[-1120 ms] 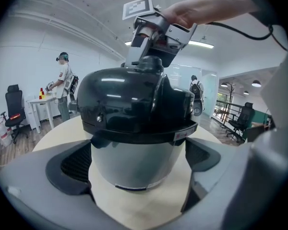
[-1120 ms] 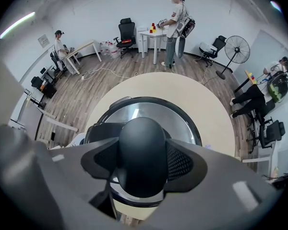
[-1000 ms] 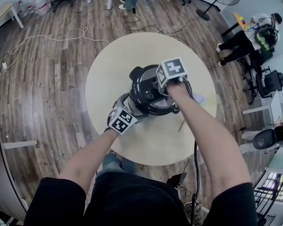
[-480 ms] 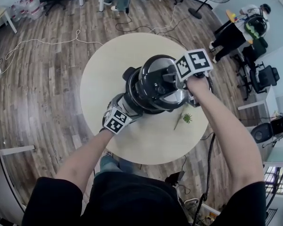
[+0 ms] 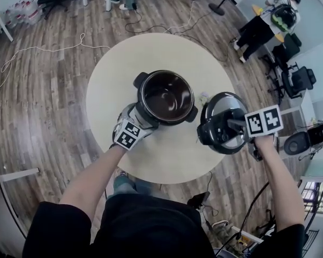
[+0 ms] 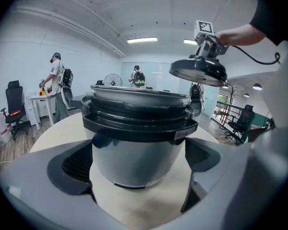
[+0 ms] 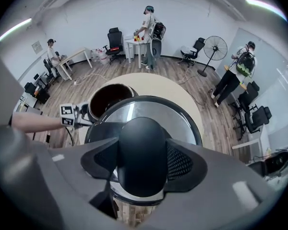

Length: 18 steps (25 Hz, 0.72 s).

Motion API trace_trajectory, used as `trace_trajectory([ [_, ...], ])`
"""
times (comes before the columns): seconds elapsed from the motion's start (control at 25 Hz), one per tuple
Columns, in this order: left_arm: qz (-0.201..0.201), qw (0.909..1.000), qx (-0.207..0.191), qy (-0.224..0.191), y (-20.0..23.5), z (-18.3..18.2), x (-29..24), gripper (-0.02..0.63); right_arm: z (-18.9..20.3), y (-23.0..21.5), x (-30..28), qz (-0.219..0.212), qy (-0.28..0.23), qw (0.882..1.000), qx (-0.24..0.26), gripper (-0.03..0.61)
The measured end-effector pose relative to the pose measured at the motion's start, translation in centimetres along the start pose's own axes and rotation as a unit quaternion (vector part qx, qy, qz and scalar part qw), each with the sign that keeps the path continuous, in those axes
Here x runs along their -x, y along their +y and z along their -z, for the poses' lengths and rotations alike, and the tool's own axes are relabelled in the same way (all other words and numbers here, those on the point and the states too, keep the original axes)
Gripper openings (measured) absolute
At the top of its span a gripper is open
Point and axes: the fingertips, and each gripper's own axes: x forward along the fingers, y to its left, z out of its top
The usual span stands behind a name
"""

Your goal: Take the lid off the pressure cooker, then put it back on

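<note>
— What is at the left?

— The left tool (image 5: pixel 135 120), low at the near-left side of the pressure cooker (image 5: pixel 167 97). In the left gripper view its jaws stand wide, one on each side of the cooker's steel body, and the pads meet the body on both sides, so the left tool (image 6: pixel 139 163) grips the pressure cooker (image 6: pixel 139 128).

— And where does the cooker stand?

— Upright, near the middle of the round tabletop (image 5: pixel 110 77). Its mouth is uncovered and the dark inside shows.

— Where is the lid, then?

— The lid (image 5: pixel 222 105) is off. It is held in the air to the right of the cooker, apart from it, over the right edge of the tabletop. From the left gripper view the lid (image 6: pixel 199 71) hangs higher than the cooker's rim.

— What holds it?

— The right tool (image 5: pixel 234 126). In the right gripper view its two jaws are clamped on the black knob (image 7: pixel 140 152) on top of the lid (image 7: pixel 182 121), one jaw on each side.
</note>
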Motion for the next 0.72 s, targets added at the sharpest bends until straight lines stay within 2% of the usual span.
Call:
trace_trajectory([
  [0.16, 0.000, 1.0000, 0.002, 0.003, 0.0, -0.5, 0.0, 0.584, 7.3, -1.0, -2.0, 0.005, 0.035, 0.999, -0.018, 0.287],
  [0.32, 0.000, 1.0000, 0.003, 0.009, 0.1, -0.9, 0.5, 0.585, 12.1, 1.2, -5.7, -0.009, 0.061, 0.998, -0.023, 0.285],
  [0.52, -0.001, 0.9999, 0.002, 0.013, 0.1, -0.7, 0.2, 0.584, 14.8, 7.1, -11.4, -0.040, 0.069, 0.997, 0.000, 0.287],
  [0.72, -0.002, 0.9999, 0.002, 0.013, 0.2, -0.6, 0.1, 0.586, 14.7, 13.7, -17.2, -0.075, 0.072, 0.994, 0.030, 0.287],
])
